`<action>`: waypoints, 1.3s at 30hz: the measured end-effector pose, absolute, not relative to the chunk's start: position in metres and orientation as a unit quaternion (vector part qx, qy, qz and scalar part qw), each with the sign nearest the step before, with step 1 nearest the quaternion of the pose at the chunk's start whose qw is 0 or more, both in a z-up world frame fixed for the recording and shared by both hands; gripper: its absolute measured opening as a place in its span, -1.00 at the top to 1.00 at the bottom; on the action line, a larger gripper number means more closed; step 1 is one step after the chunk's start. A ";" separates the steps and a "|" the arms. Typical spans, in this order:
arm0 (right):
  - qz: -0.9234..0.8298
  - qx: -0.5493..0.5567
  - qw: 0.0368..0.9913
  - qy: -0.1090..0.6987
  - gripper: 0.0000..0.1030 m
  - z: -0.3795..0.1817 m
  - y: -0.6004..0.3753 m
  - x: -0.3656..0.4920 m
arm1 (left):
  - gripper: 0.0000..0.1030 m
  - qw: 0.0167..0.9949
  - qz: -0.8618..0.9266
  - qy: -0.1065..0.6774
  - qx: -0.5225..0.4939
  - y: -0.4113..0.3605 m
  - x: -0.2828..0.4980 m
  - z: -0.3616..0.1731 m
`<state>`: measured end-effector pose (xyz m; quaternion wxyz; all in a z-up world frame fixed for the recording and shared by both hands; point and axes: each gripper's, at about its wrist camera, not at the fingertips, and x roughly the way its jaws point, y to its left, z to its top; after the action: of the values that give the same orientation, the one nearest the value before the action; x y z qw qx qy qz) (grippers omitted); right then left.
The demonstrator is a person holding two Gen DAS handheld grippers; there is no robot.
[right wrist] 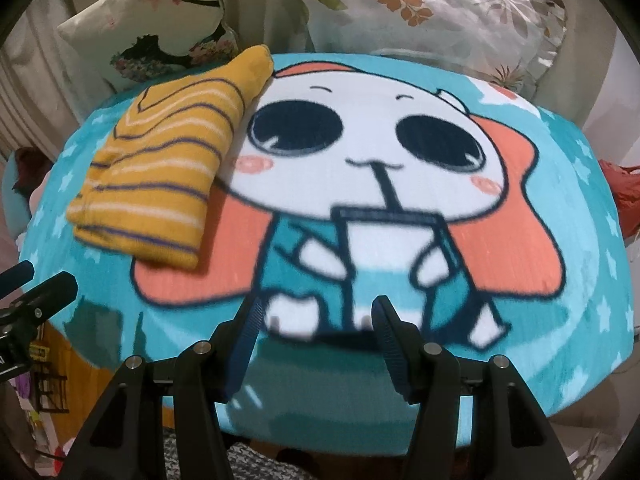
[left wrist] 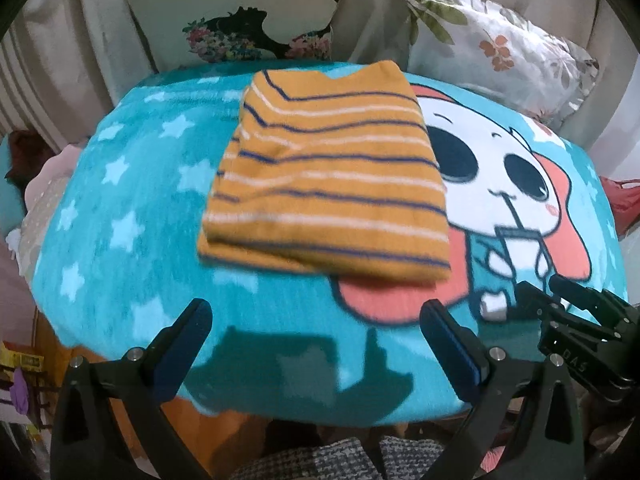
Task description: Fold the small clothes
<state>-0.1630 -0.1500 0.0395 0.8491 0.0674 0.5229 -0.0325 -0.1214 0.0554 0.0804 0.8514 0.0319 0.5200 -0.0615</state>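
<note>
A small mustard-yellow garment with navy and white stripes (left wrist: 328, 176) lies folded into a neat rectangle on the teal cartoon blanket (left wrist: 132, 208). My left gripper (left wrist: 316, 320) hovers open over the blanket's near edge, short of the garment, with nothing between its fingers. In the right wrist view the same folded garment (right wrist: 160, 176) sits at the upper left. My right gripper (right wrist: 318, 320) stands open above the printed cartoon figure, empty, well to the right of the garment. The right gripper's fingertips (left wrist: 560, 292) show at the left view's right edge.
Two floral pillows (left wrist: 248, 12) (right wrist: 432, 12) lean behind the blanket against a beige sofa back. A red cloth (right wrist: 624, 196) lies off the right edge. Clutter and an orange surface (left wrist: 200, 432) lie below the blanket's near left edge.
</note>
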 end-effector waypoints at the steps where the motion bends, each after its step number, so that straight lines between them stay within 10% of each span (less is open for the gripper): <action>1: -0.034 0.067 0.849 0.523 -0.20 0.039 -0.149 -0.157 | -1.00 0.851 -0.063 0.521 0.031 0.057 -0.115 0.080; 39: -0.004 -0.023 0.844 0.536 -0.34 0.037 -0.035 0.029 | -1.00 0.836 -0.071 0.545 -0.017 0.162 0.003 0.071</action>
<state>0.0294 -0.0346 0.0373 0.8438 -0.0226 0.5362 -0.0041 0.0028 0.1619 0.0710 0.8355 -0.0174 0.5446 -0.0712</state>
